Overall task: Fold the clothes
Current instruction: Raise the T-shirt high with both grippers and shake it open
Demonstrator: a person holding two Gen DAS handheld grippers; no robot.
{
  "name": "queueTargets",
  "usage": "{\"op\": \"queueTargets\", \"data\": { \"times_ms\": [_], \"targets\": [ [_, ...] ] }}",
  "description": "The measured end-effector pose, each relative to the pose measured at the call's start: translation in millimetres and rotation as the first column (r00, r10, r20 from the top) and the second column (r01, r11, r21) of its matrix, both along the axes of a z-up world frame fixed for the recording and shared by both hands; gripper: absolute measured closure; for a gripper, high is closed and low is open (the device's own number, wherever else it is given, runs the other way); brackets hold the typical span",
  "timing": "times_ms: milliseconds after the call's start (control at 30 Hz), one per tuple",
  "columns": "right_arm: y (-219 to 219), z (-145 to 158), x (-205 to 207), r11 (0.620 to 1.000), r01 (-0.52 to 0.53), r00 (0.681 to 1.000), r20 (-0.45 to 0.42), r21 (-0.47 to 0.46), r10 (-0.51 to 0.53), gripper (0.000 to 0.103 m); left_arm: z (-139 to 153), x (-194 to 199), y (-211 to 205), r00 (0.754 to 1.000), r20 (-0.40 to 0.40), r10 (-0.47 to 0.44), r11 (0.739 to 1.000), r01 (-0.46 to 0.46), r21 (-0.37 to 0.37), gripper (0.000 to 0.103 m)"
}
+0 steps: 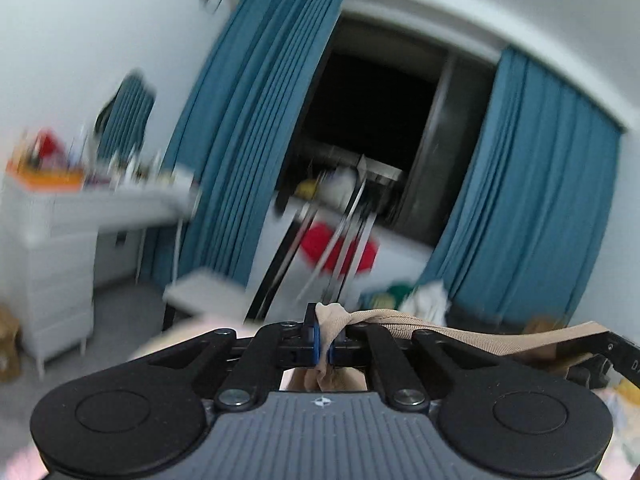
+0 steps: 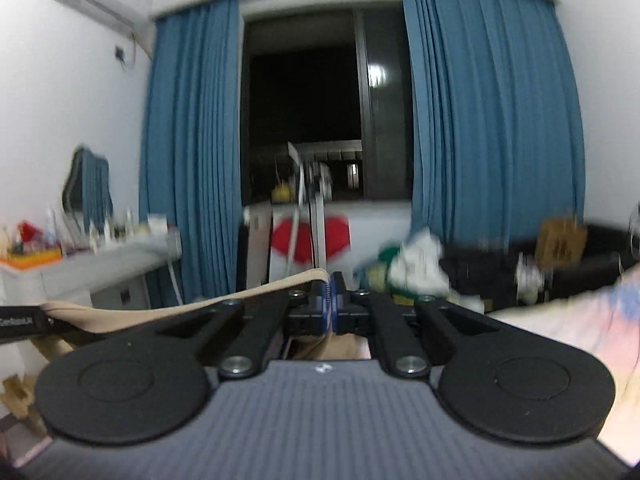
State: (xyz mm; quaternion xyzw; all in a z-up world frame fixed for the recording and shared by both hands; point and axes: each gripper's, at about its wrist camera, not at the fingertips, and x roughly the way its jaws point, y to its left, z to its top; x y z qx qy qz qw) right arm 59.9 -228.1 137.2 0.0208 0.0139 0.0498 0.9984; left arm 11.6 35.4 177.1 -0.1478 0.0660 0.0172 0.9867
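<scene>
Nearest the left wrist camera sits the left gripper (image 1: 323, 338), its 2 blue-padded fingers clamped together on a bunched corner of a beige garment (image 1: 460, 332). From that pinch the cloth runs off to the right as a ribbed band, drawn fairly straight, toward a black part at the frame's right edge that is probably the other tool. The right wrist view mirrors this: the right gripper (image 2: 330, 300) is likewise pinched closed on the cloth, and the beige garment (image 2: 160, 312) stretches leftward from it toward a black part at the left edge. So the garment hangs in the air between the 2 tools, held up in front of the blue curtains (image 2: 492, 112) and the dark window (image 2: 304, 92), with more of it dropping below both jaws and out of sight. Judging by how it drapes and crumples at the pinch, the fabric is light, soft and thin, with no stiffness of its own; it will sag wherever it is not tensioned and could slip out of a shallow bite. The ribbed band looks like the firmest place to hold, at its 2 ends, much as both tools grip it now. Both views are blurred, so the kind of garment and how far its folding stands cannot be told. A pale patterned surface (image 2: 580, 320) lies low to the right.
</scene>
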Motion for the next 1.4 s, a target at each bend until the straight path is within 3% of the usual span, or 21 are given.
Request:
{"op": "queueTargets", "data": {
  "times_ms": [167,367,500,633,800,933,1100,1267,1400],
  "targets": [
    [-17.6,100.1,-29.4,1.0,-0.005,0.989,0.148,0.0,0.005,0.099,119.7,-24.0,-13.1,0.984,0.17,-0.045,0.997,0.034,0.067,0.099],
    [-37.6,200.5,-82.7,0.999,-0.02,0.951,0.307,-0.028,0.028,0.099,234.3,-63.5,-23.9,0.957,0.275,-0.092,0.992,0.064,0.108,0.098],
    [-52.8,241.8,-106.3,0.998,-0.048,0.935,0.352,-0.028,0.055,0.099,273.0,-87.3,-31.2,0.947,0.298,-0.119,0.989,0.088,0.117,0.098],
    [-68.3,256.3,-114.3,0.997,-0.069,0.935,0.348,-0.023,0.072,0.099,279.1,-92.8,-40.9,0.95,0.282,-0.132,0.985,0.094,0.146,0.098],
    [-75.1,227.5,-75.8,0.998,-0.065,0.968,0.243,-0.012,0.066,0.099,237.8,-56.5,-54.0,0.971,0.193,-0.141,0.981,0.111,0.161,0.097],
    [-73.5,188.3,-14.1,0.999,-0.043,0.991,0.124,-0.002,0.043,0.099,186.3,20.7,-63.2,0.987,0.094,-0.134,0.98,0.118,0.159,0.097],
    [-72.8,125.1,88.9,1.0,0.011,1.0,0.013,-0.025,-0.011,0.098,113.4,149.9,-68.5,0.993,0.007,-0.121,0.98,0.118,0.163,0.097],
    [-80.2,42.2,214.7,0.998,0.058,0.991,-0.121,-0.015,-0.059,0.098,5.6,291.7,-90.6,0.988,-0.121,-0.099,0.979,0.119,0.163,0.096],
    [-84.1,-42.6,316.5,0.997,0.083,0.967,-0.24,-0.009,-0.082,0.098,-100.4,405.0,-95.6,0.964,-0.254,-0.082,0.979,0.125,0.161,0.096]
  ]
}}
